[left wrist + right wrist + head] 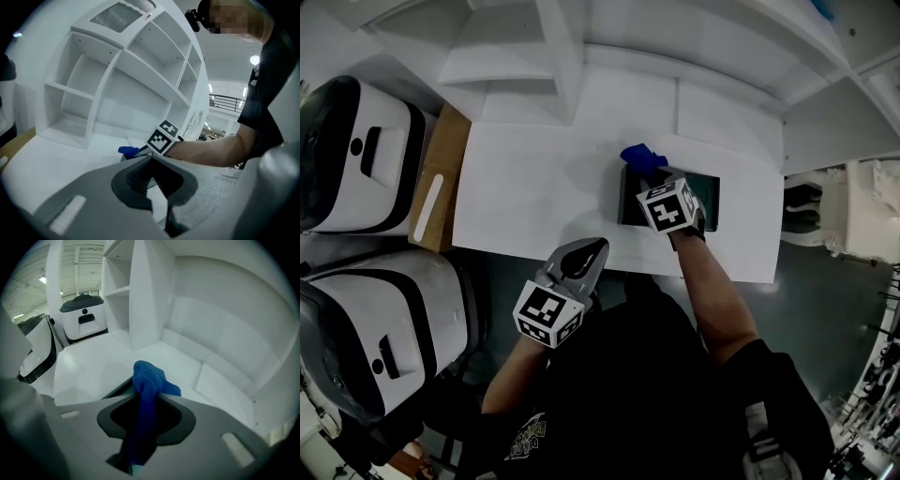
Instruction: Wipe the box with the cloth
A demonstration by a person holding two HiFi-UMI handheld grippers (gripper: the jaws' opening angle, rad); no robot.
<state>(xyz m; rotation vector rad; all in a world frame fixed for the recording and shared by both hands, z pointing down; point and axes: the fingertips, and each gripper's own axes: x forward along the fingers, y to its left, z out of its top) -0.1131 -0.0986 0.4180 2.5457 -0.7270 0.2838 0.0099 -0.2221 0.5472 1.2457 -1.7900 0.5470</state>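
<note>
— How are the arms held?

— The right forearm (712, 291) is bare below a black sleeve. It reaches straight up the middle of the head view, carrying the right tongs (652, 175) out over the box (712, 202). The left tongs (586, 255) hang back at the lower centre, tips just over the near edge of the tabletop (534, 197), well apart from the box.

— And what are the tongs doing?

— The right tongs are clamped on the cloth (147, 380). In the right gripper view it runs as a blue rope down between the grey jaws and bunches into a soft knob past the tips. The left tongs are pressed together, tip to tip, with nothing between them.

— Where is the cloth against the box?

— At the box's upper left corner in the head view. It seems to rest on the edge there, though the tongs cover the contact, so I can't be sure.

— Materials?

— The cloth is a nubby, towel-like blue. The box is flat, rectangular, dark and matte. The tabletop is smooth white, backed by a white shelf unit (581, 56) with bare compartments. At the left edge of the frame lies a tan wooden board (441, 178) beside two rounded, glossy white-and-black machines (356, 159).
</note>
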